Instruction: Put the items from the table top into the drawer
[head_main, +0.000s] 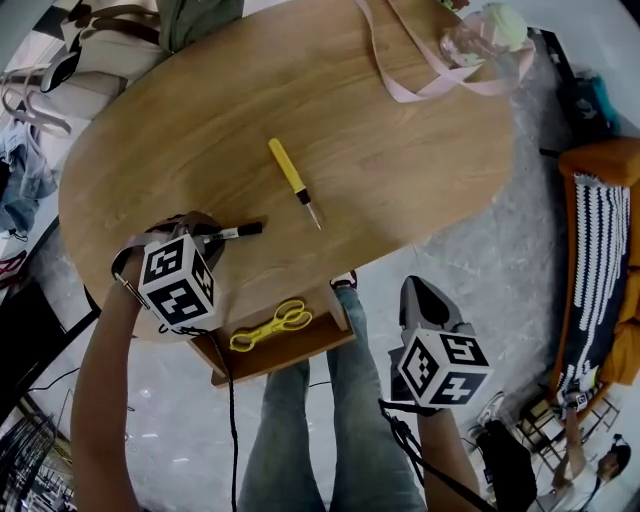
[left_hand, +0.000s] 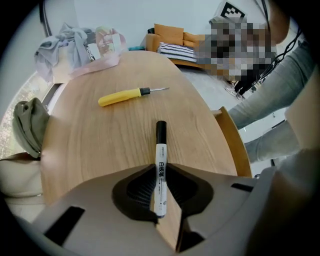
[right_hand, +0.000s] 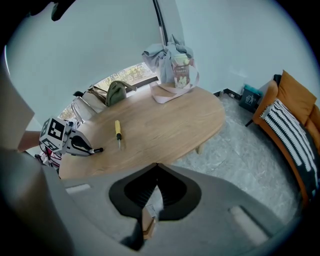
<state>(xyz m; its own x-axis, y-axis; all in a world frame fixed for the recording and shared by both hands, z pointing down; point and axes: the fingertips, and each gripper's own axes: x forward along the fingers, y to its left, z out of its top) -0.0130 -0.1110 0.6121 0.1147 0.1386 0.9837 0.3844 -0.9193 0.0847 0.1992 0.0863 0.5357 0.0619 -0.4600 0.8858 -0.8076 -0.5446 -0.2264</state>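
A white marker with a black cap (head_main: 238, 231) (left_hand: 160, 150) lies on the oval wooden table (head_main: 380, 140) near its front left edge. My left gripper (head_main: 205, 236) (left_hand: 160, 169) points straight down and is shut on the marker's barrel. A yellow-handled screwdriver (head_main: 290, 172) (left_hand: 122, 96) (right_hand: 118, 130) lies loose mid-table. The wooden drawer (head_main: 285, 358) stands pulled out under the front edge, with yellow scissors (head_main: 268, 327) inside. My right gripper (head_main: 425, 296) (right_hand: 157, 167) hangs off the table over the floor, shut and empty.
A pink-strapped bag with a clear bottle (head_main: 480, 40) sits at the table's far end. Bags (head_main: 90, 50) are piled at the left end. An orange sofa with a striped cushion (head_main: 600, 250) stands to the right. The person's legs (head_main: 350, 400) are beside the drawer.
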